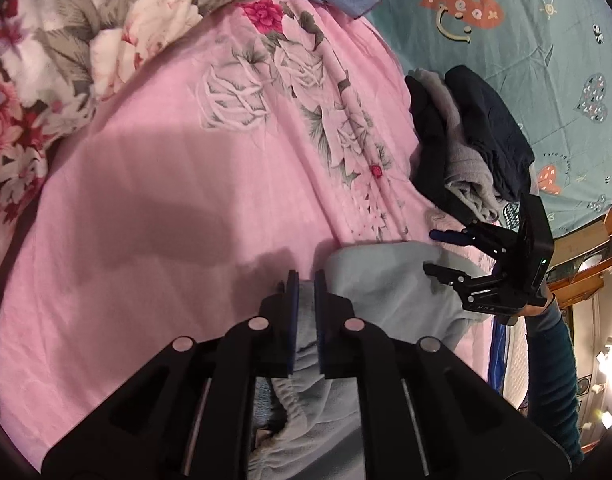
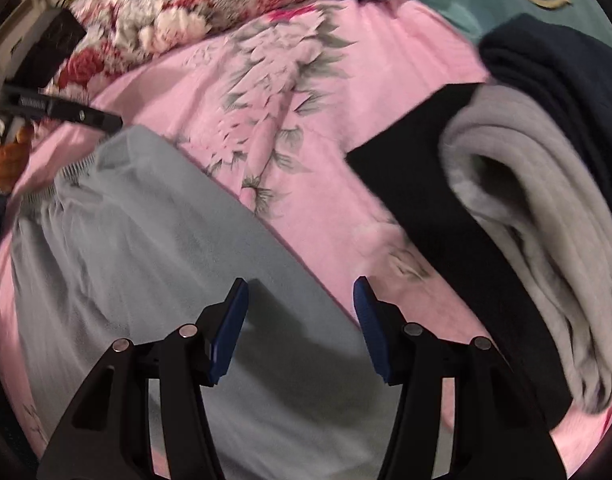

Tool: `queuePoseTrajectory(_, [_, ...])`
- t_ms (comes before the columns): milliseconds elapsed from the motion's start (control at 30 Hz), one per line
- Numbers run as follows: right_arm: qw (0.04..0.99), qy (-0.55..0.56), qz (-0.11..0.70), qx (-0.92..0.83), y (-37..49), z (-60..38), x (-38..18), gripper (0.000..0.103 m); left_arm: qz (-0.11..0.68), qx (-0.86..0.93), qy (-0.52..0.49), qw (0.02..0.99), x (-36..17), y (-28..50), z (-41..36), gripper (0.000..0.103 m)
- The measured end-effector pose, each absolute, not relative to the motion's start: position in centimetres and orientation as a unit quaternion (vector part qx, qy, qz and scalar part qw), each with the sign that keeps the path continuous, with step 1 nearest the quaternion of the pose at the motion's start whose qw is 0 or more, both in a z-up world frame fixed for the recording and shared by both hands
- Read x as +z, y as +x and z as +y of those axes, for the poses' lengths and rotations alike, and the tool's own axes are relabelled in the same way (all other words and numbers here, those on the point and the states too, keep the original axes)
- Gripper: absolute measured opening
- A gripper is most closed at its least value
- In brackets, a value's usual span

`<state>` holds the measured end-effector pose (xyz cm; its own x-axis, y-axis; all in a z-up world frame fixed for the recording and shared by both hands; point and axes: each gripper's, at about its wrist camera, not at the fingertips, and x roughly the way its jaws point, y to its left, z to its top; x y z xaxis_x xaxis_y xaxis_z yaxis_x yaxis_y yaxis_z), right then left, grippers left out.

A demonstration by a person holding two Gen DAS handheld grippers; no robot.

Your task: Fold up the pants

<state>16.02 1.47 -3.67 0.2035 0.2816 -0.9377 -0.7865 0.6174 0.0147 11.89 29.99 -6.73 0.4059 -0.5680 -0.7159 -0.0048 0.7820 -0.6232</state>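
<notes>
- Left tool (image 1: 305, 280) is clamped on the gathered waistband of the pants (image 1: 390, 292), with pale blue-grey cloth bunched between its blue pads.
- Right tool (image 2: 301, 292) has its jaws spread wide with nothing between them, poised over the pants (image 2: 177, 264) near their edge; in the left wrist view the same tool (image 1: 442, 254) shows at the pants' far corner, jaws apart.
- Pants lie spread on the pink flowered bedsheet (image 1: 153, 184), the elastic waistband running toward the left tool.
- Beyond the pants, a pile of folded clothes (image 2: 538, 208) sits on the sheet: a black piece underneath, a grey one on it, a dark navy one behind.
- A red-and-white flowered quilt (image 1: 65, 40) is heaped at the far left of the bed.
- A teal sheet with heart prints (image 1: 538, 40) covers the bed past the clothes pile.
</notes>
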Motion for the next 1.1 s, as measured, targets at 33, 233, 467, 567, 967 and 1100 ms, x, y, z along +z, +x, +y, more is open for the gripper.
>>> queuePoseTrajectory(33, [0.734, -0.258, 0.510, 0.368, 16.0, 2.0, -3.8, 0.052, 0.513, -0.179, -0.283, 0.791, -6.6, 11.9, 30.2, 0.016])
queuePoseTrajectory(233, [0.692, -0.316, 0.517, 0.393, 14.9, 3.1, -3.0, 0.002, 0.525, -0.176, -0.302, 0.776, -7.3, 12.6, 30.2, 0.056])
queuePoseTrajectory(467, [0.712, -0.322, 0.490, 0.386, 12.8, 2.3, -1.3, 0.002, 0.558, -0.216, -0.340, 0.726, -8.5, 13.4, 29.1, 0.080])
queuePoseTrajectory(567, [0.728, -0.327, 0.464, 0.386, 10.7, 2.0, 0.0, 0.002, 0.559, -0.212, -0.364, 0.714, -8.8, 13.2, 29.5, 0.080])
queuePoseTrajectory(967, [0.753, -0.334, 0.435, 0.363, 6.6, 2.0, -0.3, 0.002, 0.597, -0.188, -0.357, 0.693, -9.8, 12.4, 28.9, 0.023])
queuePoseTrajectory(1100, [0.753, -0.328, 0.441, 0.361, 6.9, 2.0, -0.9, 0.002, 0.597, -0.179, -0.349, 0.700, -9.3, 12.4, 29.1, 0.023])
